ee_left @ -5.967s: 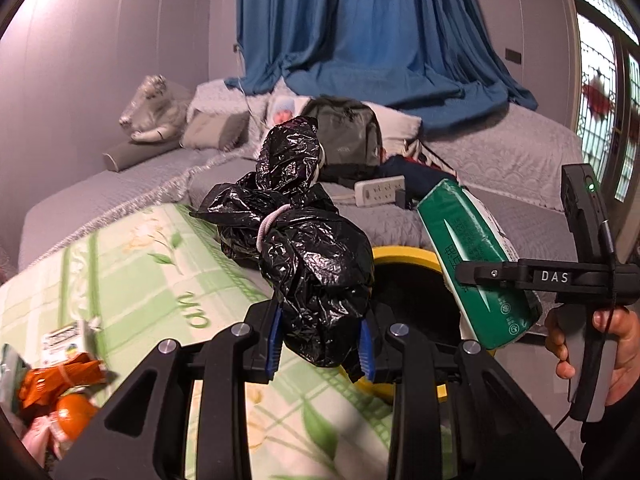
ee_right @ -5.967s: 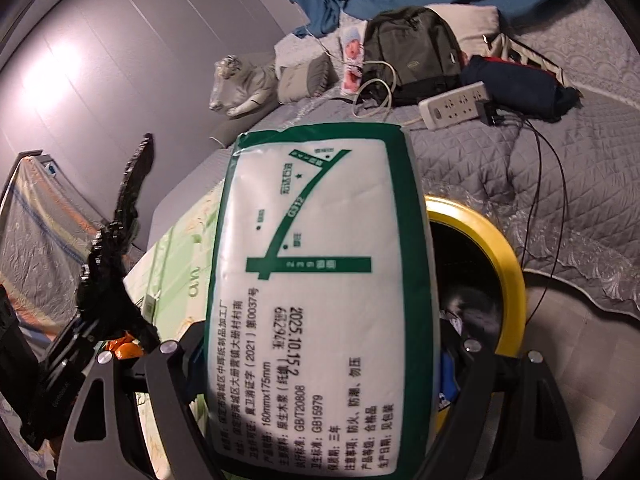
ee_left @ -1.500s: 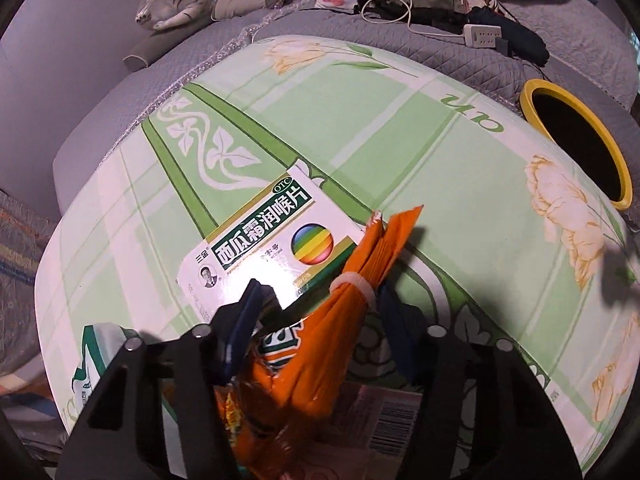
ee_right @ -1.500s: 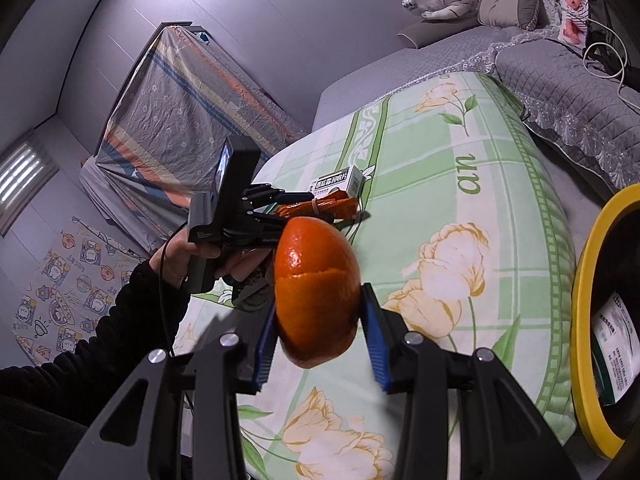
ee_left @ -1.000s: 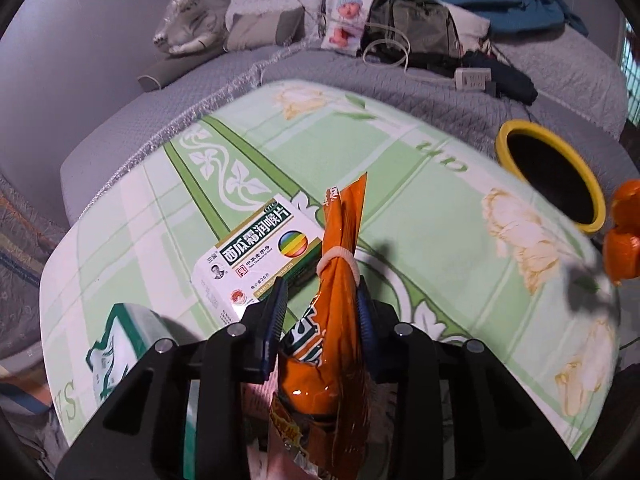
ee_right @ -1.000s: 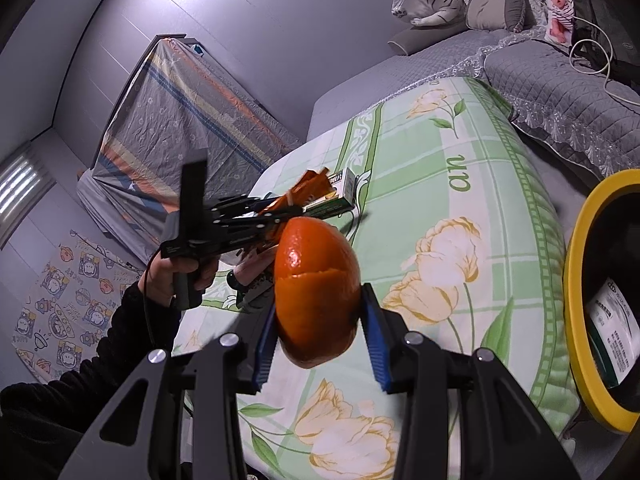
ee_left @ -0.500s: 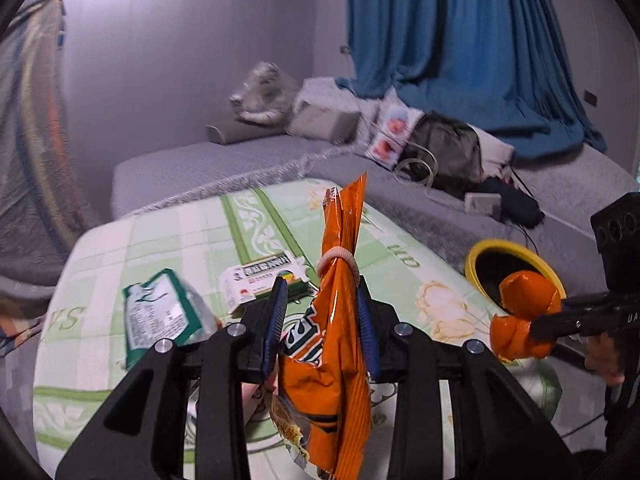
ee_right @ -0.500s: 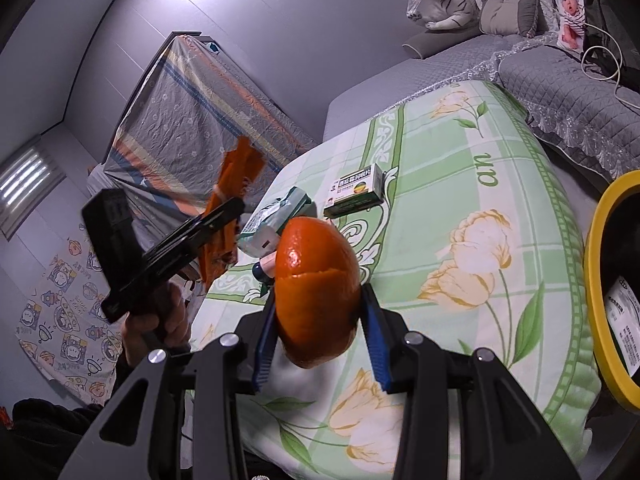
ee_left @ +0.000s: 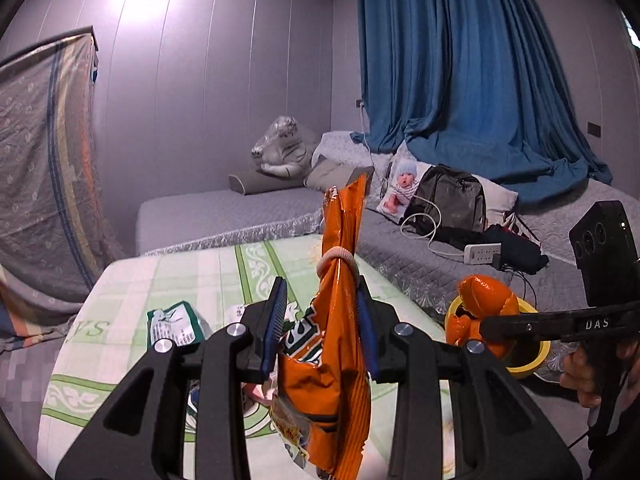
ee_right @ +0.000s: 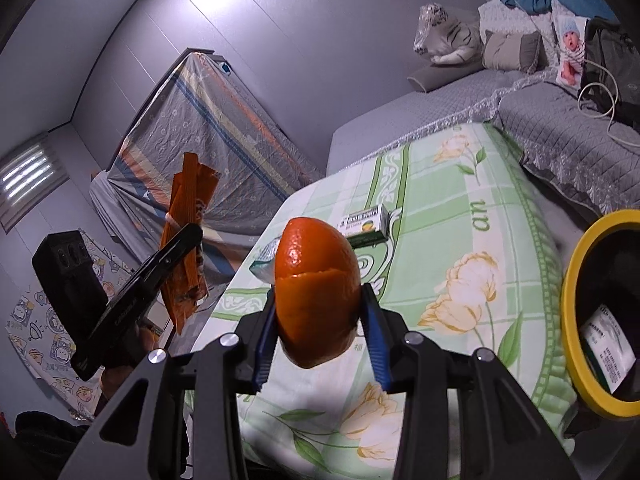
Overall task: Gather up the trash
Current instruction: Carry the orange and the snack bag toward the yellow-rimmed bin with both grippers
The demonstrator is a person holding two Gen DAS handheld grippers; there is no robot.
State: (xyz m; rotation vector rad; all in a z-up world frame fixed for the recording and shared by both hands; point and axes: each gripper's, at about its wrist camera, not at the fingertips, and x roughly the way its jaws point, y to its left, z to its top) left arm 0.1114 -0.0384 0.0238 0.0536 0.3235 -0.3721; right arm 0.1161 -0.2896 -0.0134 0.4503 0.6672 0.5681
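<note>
The left gripper [ee_left: 322, 328] is raised above the near part of the table [ee_left: 168, 276], which is covered in a green floral cloth. Its jaws are pinched on an orange snack bag [ee_left: 334, 356], gripped on the body just below a pale rubber band [ee_left: 335, 261] that ties the neck. The bag is held upright, its open top pointing up and its lower end hanging below the fingers.

The right gripper [ee_right: 320, 336] is held near the table's right edge, its jaws pressed against both sides of an orange peel [ee_right: 316, 296]. In the left wrist view the peel [ee_left: 478, 308] is seen in front of the yellow-rimmed bin [ee_left: 536, 356]; whether it is directly over the opening cannot be told.

The bin [ee_right: 570, 280] stands just off the table's right edge, between the table and the grey bed [ee_right: 560, 120]. A white and green packet [ee_right: 608, 344] is seen lying inside it.

On the table, a green and white tissue pack [ee_left: 174, 322] lies toward the left edge, and a small medicine box [ee_right: 366, 224] is noted near the middle in the right wrist view. Further litter beneath the left gripper is too hidden to identify.

On the bed, a plush tiger [ee_left: 282, 148], a backpack [ee_left: 448, 204] and a power strip [ee_left: 482, 253] are recorded, with a blue curtain [ee_left: 460, 80] behind.
</note>
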